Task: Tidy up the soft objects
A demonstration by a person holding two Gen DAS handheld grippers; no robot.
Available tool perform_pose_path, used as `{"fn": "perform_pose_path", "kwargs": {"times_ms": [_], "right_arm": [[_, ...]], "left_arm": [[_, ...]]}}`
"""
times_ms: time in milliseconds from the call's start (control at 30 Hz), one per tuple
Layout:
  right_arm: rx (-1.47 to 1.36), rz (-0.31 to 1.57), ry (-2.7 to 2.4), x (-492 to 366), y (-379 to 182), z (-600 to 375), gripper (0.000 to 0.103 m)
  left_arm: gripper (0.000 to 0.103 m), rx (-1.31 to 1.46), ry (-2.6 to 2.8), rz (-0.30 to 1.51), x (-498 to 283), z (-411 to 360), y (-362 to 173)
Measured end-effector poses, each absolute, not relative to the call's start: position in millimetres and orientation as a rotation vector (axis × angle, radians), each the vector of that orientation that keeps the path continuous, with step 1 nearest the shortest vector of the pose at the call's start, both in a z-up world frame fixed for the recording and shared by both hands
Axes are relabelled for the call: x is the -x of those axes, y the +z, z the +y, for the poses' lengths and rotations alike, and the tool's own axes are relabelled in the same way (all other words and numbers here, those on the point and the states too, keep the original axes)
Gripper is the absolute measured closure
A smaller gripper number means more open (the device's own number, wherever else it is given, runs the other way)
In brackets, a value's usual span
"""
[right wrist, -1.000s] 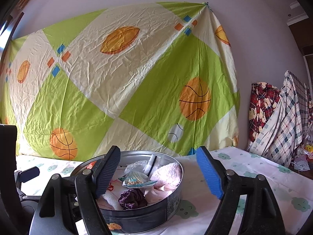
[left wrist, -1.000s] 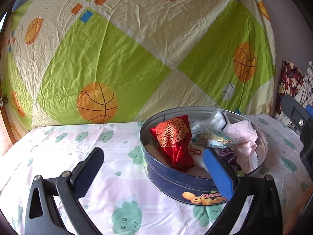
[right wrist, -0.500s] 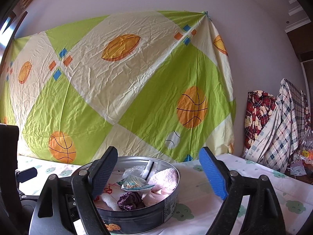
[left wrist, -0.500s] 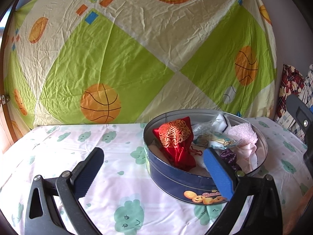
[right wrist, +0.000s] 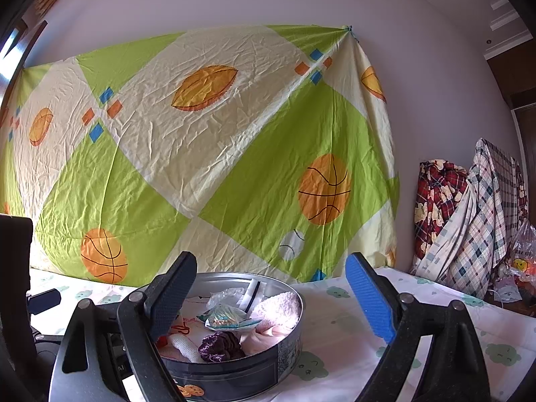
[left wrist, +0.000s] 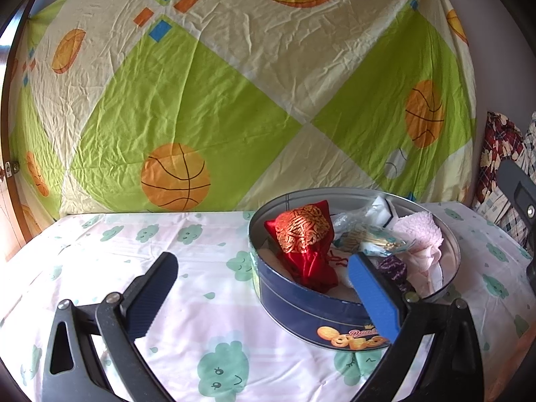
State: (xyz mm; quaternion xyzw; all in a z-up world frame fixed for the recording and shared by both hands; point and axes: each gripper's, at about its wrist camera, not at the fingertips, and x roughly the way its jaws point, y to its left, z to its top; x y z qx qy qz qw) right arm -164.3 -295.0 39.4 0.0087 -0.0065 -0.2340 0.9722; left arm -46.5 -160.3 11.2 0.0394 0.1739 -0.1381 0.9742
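My left claw (left wrist: 263, 293) hangs wide apart and holding nothing above the cloud-print tablecloth (left wrist: 187, 305), the round cookie tin (left wrist: 301, 305) just ahead of its right finger, a red and gold pouch (left wrist: 303, 241) standing up inside the tin's near-left part. Further right in there I see a clear packet (left wrist: 378, 239), a purple scrunchie (left wrist: 392, 266) and a fluffy pink cloth (left wrist: 420, 231) at the far right. My right claw (right wrist: 271, 296) is spread wide and empty too, the tin (right wrist: 234, 370) low between its fingers, nearer the left one, and checked fabrics (right wrist: 469, 221) are piled off to its right.
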Motion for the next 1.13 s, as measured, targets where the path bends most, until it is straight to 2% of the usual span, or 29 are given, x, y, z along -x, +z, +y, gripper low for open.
{"fn": "perform_pose_path", "kwargs": {"times_ms": [1133], "right_arm": [[-0.020, -0.013, -0.517, 167.7, 42.4, -298.8, 0.009]], "left_arm": [[0.000, -0.073, -0.261, 0.359, 42.4, -154.7, 11.3]]}}
